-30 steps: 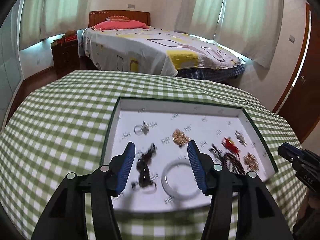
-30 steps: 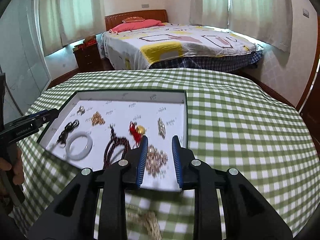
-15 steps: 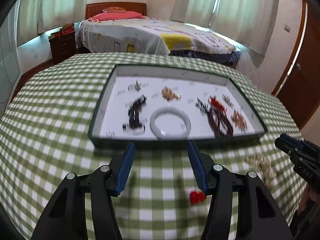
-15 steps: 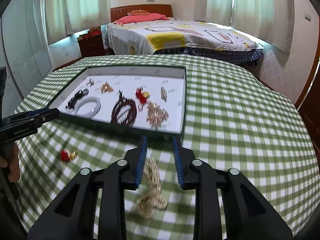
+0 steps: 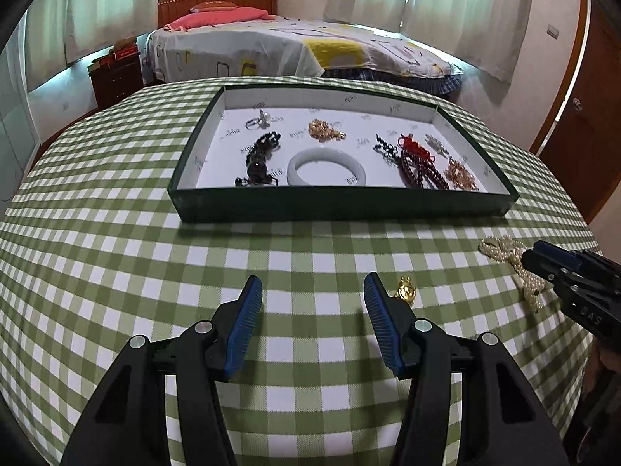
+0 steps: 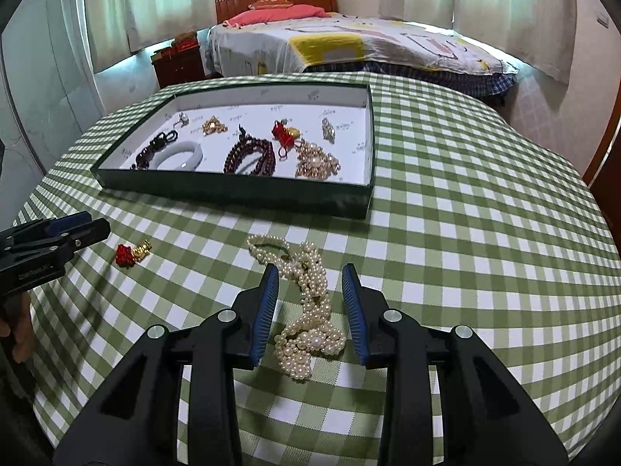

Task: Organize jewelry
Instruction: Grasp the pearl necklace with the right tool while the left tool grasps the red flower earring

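Right hand-held gripper hangs over the pearl necklace, jaws partly open and astride the heaped strand, pads not pressing it; nothing is held. The necklace lies on the checked bench, just in front of the green tray, near its right corner. Left hand-held gripper stands about half open and empty, with a small gold charm with a red tassel on the cloth just beside its right finger.

Likely trouble: the strand is loose and looped, so a pinch may catch only a few beads, and the rest could trail, snag the tray wall or slip free. The charm sits outside the left jaws, so closing there would miss it.

A second ago both grippers were over the tray; they have since drawn back and sunk toward the loose pieces, and the right jaws have widened slightly.
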`<state>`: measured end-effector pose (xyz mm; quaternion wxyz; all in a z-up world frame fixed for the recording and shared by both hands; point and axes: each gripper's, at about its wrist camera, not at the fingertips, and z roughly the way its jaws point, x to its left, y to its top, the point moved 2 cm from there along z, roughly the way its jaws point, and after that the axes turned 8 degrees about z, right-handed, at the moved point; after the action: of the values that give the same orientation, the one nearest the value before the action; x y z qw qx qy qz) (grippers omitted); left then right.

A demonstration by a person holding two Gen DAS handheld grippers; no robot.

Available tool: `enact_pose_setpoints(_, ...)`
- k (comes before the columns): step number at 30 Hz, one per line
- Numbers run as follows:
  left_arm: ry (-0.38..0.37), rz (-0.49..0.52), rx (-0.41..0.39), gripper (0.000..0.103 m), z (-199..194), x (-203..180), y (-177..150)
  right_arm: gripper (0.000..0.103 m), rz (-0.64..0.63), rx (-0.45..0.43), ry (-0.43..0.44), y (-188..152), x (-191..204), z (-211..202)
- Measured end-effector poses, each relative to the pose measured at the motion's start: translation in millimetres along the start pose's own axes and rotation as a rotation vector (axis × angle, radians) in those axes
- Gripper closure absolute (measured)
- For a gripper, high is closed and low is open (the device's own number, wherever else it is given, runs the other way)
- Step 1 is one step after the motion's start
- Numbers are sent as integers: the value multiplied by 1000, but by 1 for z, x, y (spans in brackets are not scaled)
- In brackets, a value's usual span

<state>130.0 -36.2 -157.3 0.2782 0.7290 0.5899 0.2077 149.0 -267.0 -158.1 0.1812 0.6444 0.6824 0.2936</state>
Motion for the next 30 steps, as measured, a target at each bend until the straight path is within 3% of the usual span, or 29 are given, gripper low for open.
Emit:
enact_pose_setpoints(10, -14, 28, 20, 49, 4, -9, -3, 72, -40, 36, -26, -9, 4, 11)
enact_pose_setpoints(15, -19, 37, 25, 49, 5, -12, -4, 92, -78, 40, -24, -10, 10, 11)
enact_pose_setpoints(18, -24, 47, 27, 49, 5, -16, -5, 93, -99, 44, -23, -11, 14, 10)
enact_pose_setpoints(21, -31, 56, 15, 40, 2, -19, -4, 93, -99, 45, -12, -11, 15, 8)
enact_pose_setpoints(30, -68, 106, 9, 39, 1, -35, -3, 93, -69, 46, 10, -8, 10, 5)
